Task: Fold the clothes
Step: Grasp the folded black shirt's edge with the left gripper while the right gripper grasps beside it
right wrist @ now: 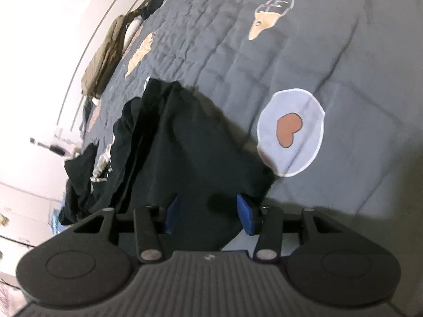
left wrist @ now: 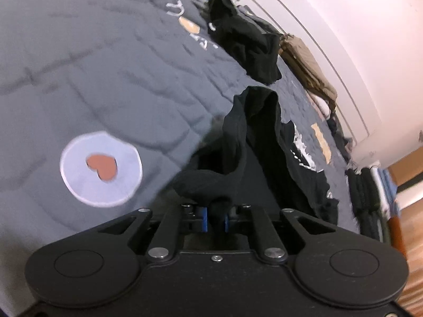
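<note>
A black garment [left wrist: 238,142] with a white print lies crumpled on the grey quilted bedspread [left wrist: 105,66]. My left gripper [left wrist: 216,218] is shut on a bunched edge of it, and the cloth rises in a fold just beyond the blue pads. In the right wrist view the same black garment [right wrist: 190,137] spreads out ahead. My right gripper [right wrist: 208,215] stands open over its near edge. Black cloth fills the gap between its blue pads [right wrist: 246,216], and they do not pinch it.
The bedspread [right wrist: 343,52] carries a white circle patch with a brown heart [right wrist: 290,132] beside the garment. Another black garment [left wrist: 246,42] and an olive one [left wrist: 306,63] lie farther along near the white wall. Folded dark clothes [left wrist: 364,192] are stacked at the bed's edge above a wooden floor [left wrist: 412,237].
</note>
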Motion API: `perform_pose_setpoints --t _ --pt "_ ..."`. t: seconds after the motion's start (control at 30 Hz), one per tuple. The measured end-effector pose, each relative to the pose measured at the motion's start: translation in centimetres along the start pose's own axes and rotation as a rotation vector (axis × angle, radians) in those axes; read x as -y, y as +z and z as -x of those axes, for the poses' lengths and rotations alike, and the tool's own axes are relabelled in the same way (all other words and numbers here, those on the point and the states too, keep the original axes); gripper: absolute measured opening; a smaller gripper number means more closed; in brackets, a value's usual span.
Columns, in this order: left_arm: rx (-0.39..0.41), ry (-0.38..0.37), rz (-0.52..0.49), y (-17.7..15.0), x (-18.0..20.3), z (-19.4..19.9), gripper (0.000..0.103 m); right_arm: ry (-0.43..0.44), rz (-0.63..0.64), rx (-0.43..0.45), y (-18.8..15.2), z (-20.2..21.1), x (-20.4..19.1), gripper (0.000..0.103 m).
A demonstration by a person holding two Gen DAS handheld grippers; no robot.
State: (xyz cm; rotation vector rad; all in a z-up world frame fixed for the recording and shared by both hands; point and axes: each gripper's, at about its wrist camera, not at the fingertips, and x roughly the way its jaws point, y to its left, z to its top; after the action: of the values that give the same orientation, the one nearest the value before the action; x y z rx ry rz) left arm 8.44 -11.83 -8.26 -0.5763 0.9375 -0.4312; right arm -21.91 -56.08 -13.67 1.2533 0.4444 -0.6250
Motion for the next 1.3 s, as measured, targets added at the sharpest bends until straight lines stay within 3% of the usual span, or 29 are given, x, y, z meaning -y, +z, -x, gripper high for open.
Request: perform_pose_setpoints --t 0.23,0.33,0.4,0.43,0.7,1.0,1.17,1.23,1.3 --pt "-0.016 0.026 0.009 -0.2 -0.4 -0.1 0.016 0.014 -0.052 0.019 0.4 0.8 0.4 0.045" --pt "-0.021 0.026 0.063 -0.6 -1.1 -0.3 0.033 0.009 -0.064 0.027 0.3 1.7 0.2 0.048" --pt "-0.031 0.005 0.095 -0.8 -1.3 -0.5 0.053 0.007 -0.080 0.030 0.1 2.3 0.2 0.048" --pt "-0.031 -0.005 0.100 -0.8 -1.3 -0.5 0.055 0.001 -0.080 0.025 0.0 2.2 0.2 0.048" --pt "-0.049 -0.004 0.099 -1.4 -1.1 -1.4 0.056 0.009 -0.160 -0.027 -0.3 1.0 1.2 0.048" --pt "-0.044 0.013 0.095 -1.5 -1.2 -1.5 0.056 -0.024 -0.091 -0.025 -0.8 0.3 0.6 0.052" --pt "-0.042 0.017 0.097 -1.5 -1.2 -1.6 0.056 0.006 -0.063 0.000 -0.7 -0.7 0.3 0.072" --pt "-0.041 0.020 0.089 -1.7 -1.1 -1.6 0.056 0.040 -0.068 0.018 -0.7 -1.1 0.1 0.094" --pt "-0.039 0.022 0.081 -1.8 -1.0 -1.6 0.056 0.074 -0.071 0.032 -0.6 -1.5 -0.2 0.103"
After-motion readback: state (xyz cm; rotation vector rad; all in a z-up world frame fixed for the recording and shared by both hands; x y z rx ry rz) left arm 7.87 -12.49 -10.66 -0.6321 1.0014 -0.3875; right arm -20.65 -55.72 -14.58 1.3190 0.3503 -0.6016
